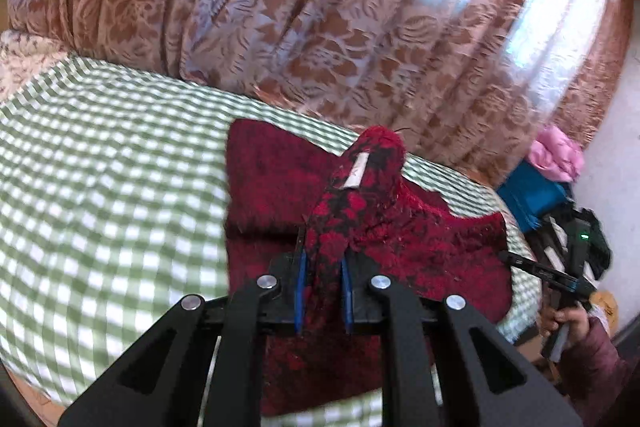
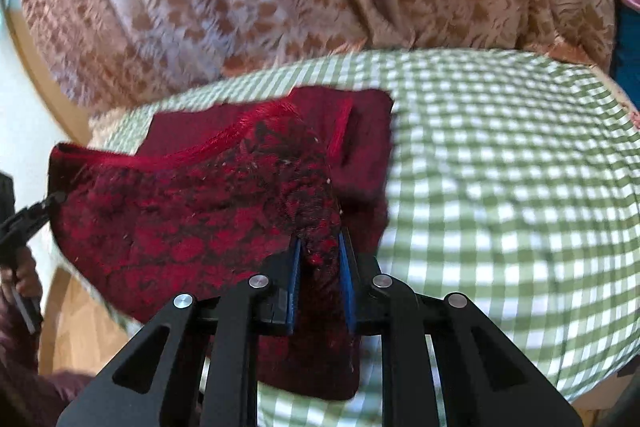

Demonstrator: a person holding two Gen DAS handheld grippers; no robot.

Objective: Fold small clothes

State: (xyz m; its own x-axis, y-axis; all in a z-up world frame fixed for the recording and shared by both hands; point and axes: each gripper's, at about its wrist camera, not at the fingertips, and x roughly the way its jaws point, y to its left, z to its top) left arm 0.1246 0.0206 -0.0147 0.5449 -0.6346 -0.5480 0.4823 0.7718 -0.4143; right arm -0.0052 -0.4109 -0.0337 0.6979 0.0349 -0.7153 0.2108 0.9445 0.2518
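A small dark red garment (image 1: pixel 272 183) with a red-and-black patterned side lies on the green checked cloth (image 1: pixel 100 163). My left gripper (image 1: pixel 323 259) is shut on a bunched patterned fold that stands up with a white label (image 1: pixel 357 171) showing. My right gripper (image 2: pixel 320 247) is shut on another patterned edge of the same garment (image 2: pixel 192 203), lifted a little off the cloth (image 2: pixel 500 167). The right gripper also shows in the left wrist view (image 1: pixel 520 263) at the garment's right edge. The left gripper shows at the far left of the right wrist view (image 2: pixel 52 201).
A brown floral curtain (image 1: pixel 320 19) hangs close behind the table. Pink and blue items (image 1: pixel 544 167) sit at the right beyond the table edge. Wooden floor (image 2: pixel 80 323) shows below the left edge in the right wrist view.
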